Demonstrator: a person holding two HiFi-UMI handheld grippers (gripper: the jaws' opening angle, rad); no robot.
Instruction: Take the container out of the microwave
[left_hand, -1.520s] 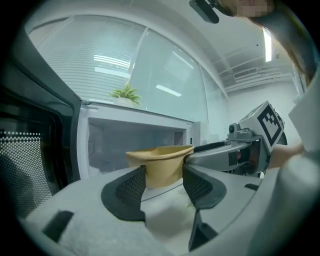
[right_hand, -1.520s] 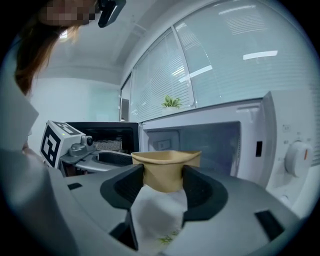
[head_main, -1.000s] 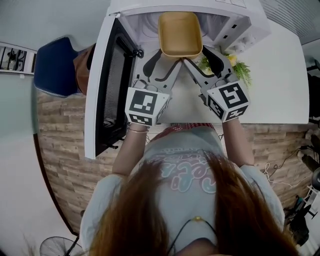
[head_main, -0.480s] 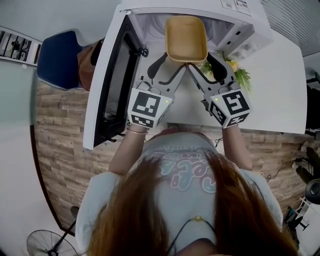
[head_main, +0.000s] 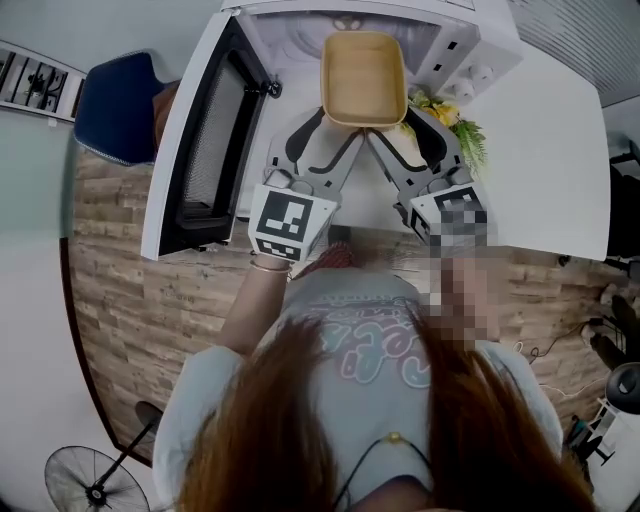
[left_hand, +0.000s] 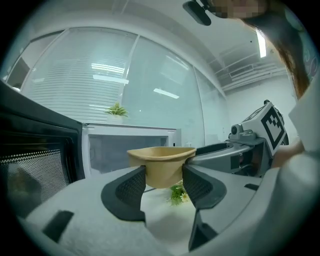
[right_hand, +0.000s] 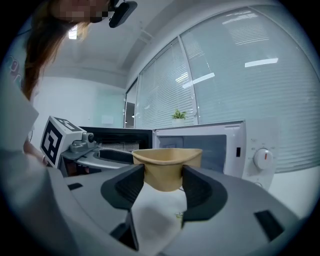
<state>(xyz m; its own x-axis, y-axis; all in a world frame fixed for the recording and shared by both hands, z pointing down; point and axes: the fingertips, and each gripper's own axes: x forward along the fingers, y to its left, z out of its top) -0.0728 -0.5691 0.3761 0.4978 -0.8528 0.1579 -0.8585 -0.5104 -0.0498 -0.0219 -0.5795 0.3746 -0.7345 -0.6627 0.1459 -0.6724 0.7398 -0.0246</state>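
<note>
White counter (head_main: 560, 150) with a microwave (head_main: 470, 45) on it, door (head_main: 200, 140) swung wide open on its left. The tan rectangular container (head_main: 362, 75) is right at the microwave's mouth, held up off the counter. Left gripper (left_hand: 163, 181) and right gripper (right_hand: 163, 181) are both clamped on its near end, side by side. My worry: the end toward the microwave hangs unsupported, so if one hand pulls faster it could twist loose or tip. The little flower sprig (head_main: 458, 118) in front of the microwave might get clipped too
</note>
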